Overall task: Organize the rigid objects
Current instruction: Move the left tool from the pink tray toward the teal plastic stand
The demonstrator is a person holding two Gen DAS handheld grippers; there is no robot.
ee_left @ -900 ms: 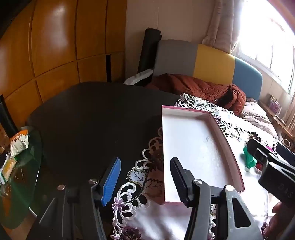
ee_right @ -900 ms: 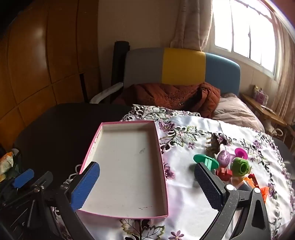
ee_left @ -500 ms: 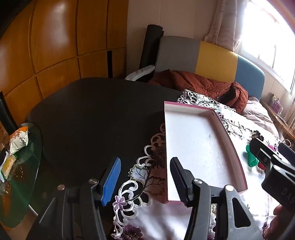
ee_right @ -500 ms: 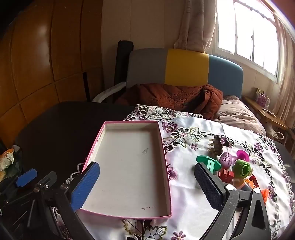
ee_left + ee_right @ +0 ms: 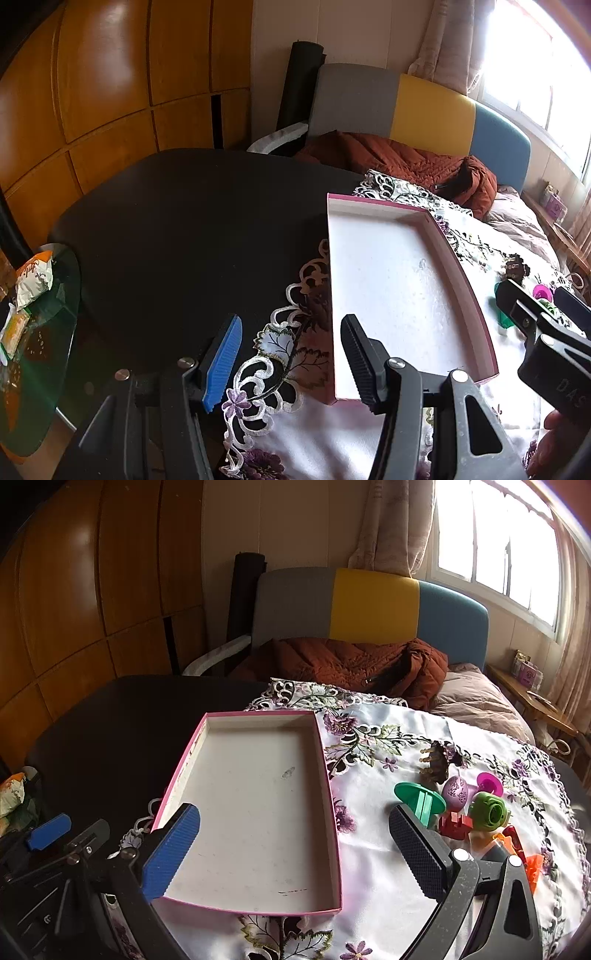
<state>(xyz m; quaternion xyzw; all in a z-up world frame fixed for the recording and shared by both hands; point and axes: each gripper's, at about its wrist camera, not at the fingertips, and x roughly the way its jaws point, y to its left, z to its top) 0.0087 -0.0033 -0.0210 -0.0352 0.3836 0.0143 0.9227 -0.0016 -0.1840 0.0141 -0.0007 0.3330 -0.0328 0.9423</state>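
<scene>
A shallow pink-rimmed tray (image 5: 334, 812) with a white bottom lies empty on the embroidered tablecloth; it also shows in the left wrist view (image 5: 480, 325). Right of it sits a cluster of small plastic toys: a green spool (image 5: 419, 799), a purple egg (image 5: 456, 793), a magenta piece (image 5: 489, 782), a light green ring (image 5: 489, 811), a red block (image 5: 456, 825) and orange pieces (image 5: 532, 864). My right gripper (image 5: 291, 849) is open and empty above the tray's near end. My left gripper (image 5: 291, 354) is open and empty over the cloth's left edge.
The cloth (image 5: 388, 746) covers the right part of a dark round table (image 5: 192, 229). A brown wooden object (image 5: 436, 762) stands behind the toys. A sofa with a rust-coloured jacket (image 5: 343, 664) is behind the table. A glass side table with snack packets (image 5: 33, 280) is at far left.
Both grippers have drawn back and risen slightly, so the tray and toys sit a little lower and farther in view. Both stay open and empty.
</scene>
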